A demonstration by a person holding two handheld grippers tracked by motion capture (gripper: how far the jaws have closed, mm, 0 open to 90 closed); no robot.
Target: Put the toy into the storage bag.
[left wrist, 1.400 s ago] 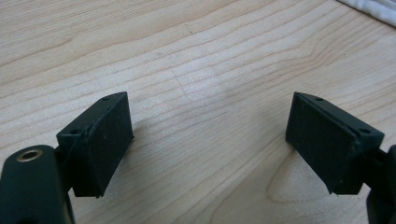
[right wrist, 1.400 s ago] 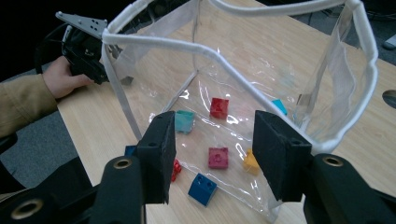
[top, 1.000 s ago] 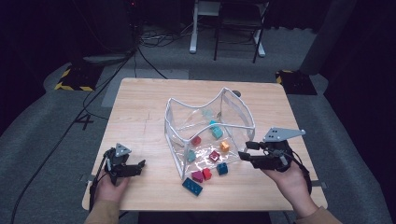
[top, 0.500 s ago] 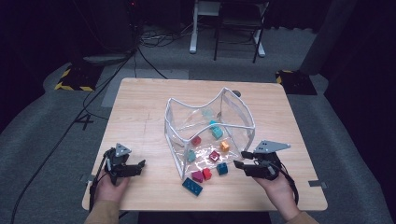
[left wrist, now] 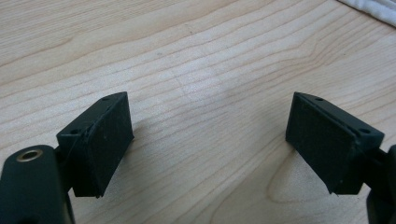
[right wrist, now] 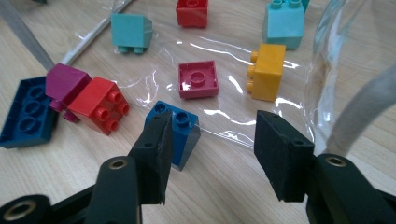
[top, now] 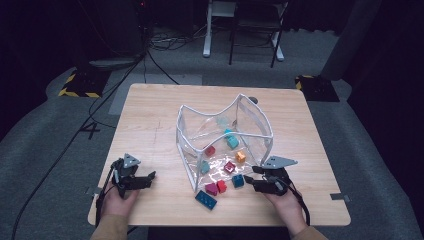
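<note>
- Your right hand-held gripper [right wrist: 210, 154] is wide open and empty; the blue brick [right wrist: 180, 133] sits on the desk [right wrist: 224, 186] just off its left jaw.
- Closing now clips a corner and skids it into the red brick [right wrist: 100, 105].
- The clear bag's [right wrist: 345, 46] wall could snag the other jaw.
- The left hand-held gripper [left wrist: 208, 135] idles open over bare desk.

You work in a dim room, with light falling mostly on the pale wooden table [top: 150, 110]. Grey carpet [top: 50, 150] surrounds it, and black cables [top: 150, 55] trail across it. Beyond stand white furniture legs [top: 206, 30] and two yellow-and-black striped floor plates [top: 77, 85].
</note>
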